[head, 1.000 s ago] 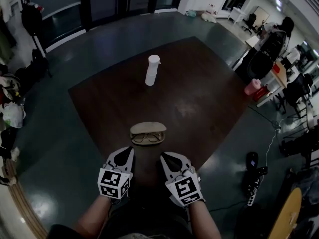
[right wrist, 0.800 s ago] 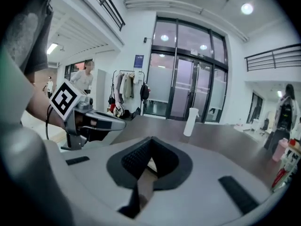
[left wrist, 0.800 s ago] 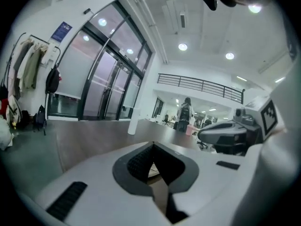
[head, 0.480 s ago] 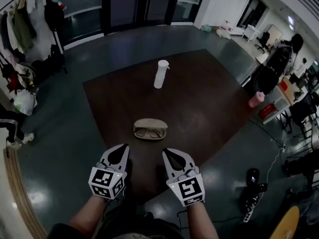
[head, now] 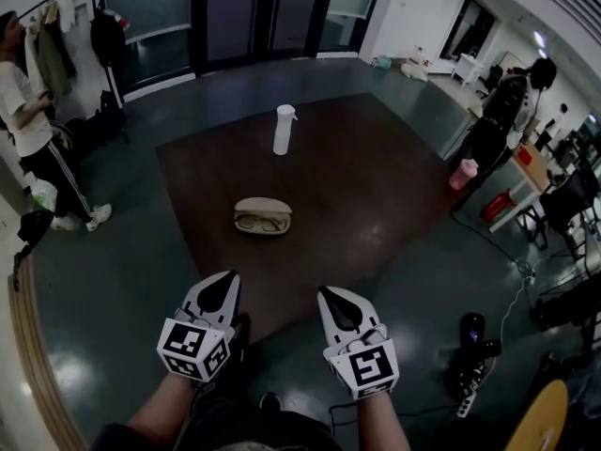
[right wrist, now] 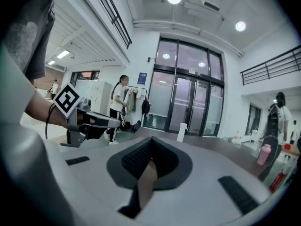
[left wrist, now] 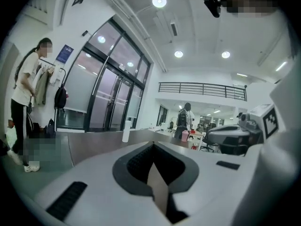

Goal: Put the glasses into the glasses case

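Both grippers are riding in our hands low in the head view, side by side and empty. We are holding the left gripper with its jaws pressed together and nothing between them, and the right gripper is showing the same: jaws closed on each other, gripping nothing. Each one is pointing forward near the closest corner of the table, well apart from the task's things.

That dark brown table is standing on a glossy grey-green floor. A person in a white top is standing off to our left by a clothes rack. On the table, a white spray bottle is standing upright toward the far side. Nearer us, about mid-table, the beige glasses case is lying open, and the glasses are resting inside it.
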The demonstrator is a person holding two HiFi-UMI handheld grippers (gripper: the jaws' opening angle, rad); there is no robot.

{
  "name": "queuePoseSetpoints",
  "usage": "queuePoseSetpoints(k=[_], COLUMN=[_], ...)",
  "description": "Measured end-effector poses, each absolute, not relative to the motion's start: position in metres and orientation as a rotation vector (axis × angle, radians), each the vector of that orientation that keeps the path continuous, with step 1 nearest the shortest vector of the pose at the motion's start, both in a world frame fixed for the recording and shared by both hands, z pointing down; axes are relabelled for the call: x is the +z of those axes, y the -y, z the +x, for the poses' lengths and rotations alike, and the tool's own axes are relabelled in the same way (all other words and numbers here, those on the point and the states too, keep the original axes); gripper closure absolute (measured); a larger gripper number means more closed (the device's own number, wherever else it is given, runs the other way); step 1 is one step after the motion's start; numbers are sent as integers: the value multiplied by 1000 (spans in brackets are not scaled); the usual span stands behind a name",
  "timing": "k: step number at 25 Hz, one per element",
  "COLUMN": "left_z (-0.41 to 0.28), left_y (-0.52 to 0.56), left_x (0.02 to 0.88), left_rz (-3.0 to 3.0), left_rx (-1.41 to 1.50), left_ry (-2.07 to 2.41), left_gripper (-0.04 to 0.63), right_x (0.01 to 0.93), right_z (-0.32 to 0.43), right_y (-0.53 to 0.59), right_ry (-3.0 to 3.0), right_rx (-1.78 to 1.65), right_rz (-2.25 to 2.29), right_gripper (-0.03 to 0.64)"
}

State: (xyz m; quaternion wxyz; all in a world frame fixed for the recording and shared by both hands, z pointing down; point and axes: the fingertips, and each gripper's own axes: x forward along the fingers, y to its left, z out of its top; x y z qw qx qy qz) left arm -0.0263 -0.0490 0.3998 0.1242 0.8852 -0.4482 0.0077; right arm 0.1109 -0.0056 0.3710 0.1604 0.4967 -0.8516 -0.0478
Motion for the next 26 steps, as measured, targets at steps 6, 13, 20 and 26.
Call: queuePoseSetpoints(k=[6, 13, 20, 26], left_z=[-6, 11, 28, 48], left_y=[-12, -61, -87, -88], left_x=[395, 394, 383, 385], left_rz=[2596, 2580, 2599, 2607], left_rx=[14, 6, -16, 11], left_ry=[1294, 1303, 1289, 1256], left_gripper=[589, 589, 589, 589], right_x=[378, 376, 375, 377], right_z=[109, 116, 129, 153], right_y=[-48, -91, -115, -115], right_ry=[2456, 2502, 2534, 2540], right_rx=[-157, -171, -138, -55], right_rz=[1346, 1302, 1328, 1403], right_gripper=[630, 630, 630, 630])
